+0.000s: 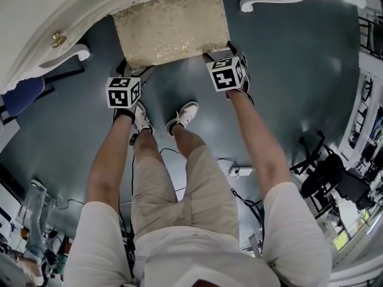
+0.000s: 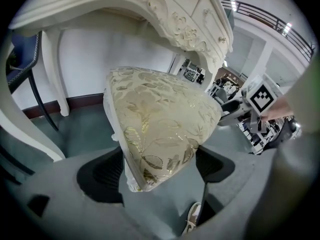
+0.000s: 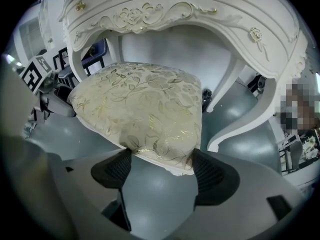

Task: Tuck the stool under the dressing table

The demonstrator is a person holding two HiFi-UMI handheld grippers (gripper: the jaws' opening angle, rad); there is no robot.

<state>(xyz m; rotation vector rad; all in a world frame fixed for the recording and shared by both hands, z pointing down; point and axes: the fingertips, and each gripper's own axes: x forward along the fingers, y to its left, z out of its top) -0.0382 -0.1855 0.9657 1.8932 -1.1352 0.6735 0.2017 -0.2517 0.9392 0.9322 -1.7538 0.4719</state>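
The stool point(image 1: 170, 26), with a gold-patterned cushion on a white frame, stands on the grey floor with its far part beneath the white dressing table point(image 1: 72, 11). My left gripper point(image 1: 133, 73) straddles the stool's near left corner. In the left gripper view that corner point(image 2: 160, 119) fills the gap, and both black pads point(image 2: 102, 174) touch it. My right gripper point(image 1: 220, 52) takes the near right corner the same way. In the right gripper view the cushion point(image 3: 145, 109) sits between the pads point(image 3: 215, 176), below the table's carved apron point(image 3: 200, 14).
The table's curved legs point(image 1: 66, 54) point(image 1: 263, 3) flank the stool. The person's shoes point(image 1: 182, 115) stand just behind it. A dark chair point(image 1: 24, 94) is at the left and a black office chair point(image 1: 329, 178) at the right. A power strip with cables point(image 1: 239, 172) lies on the floor.
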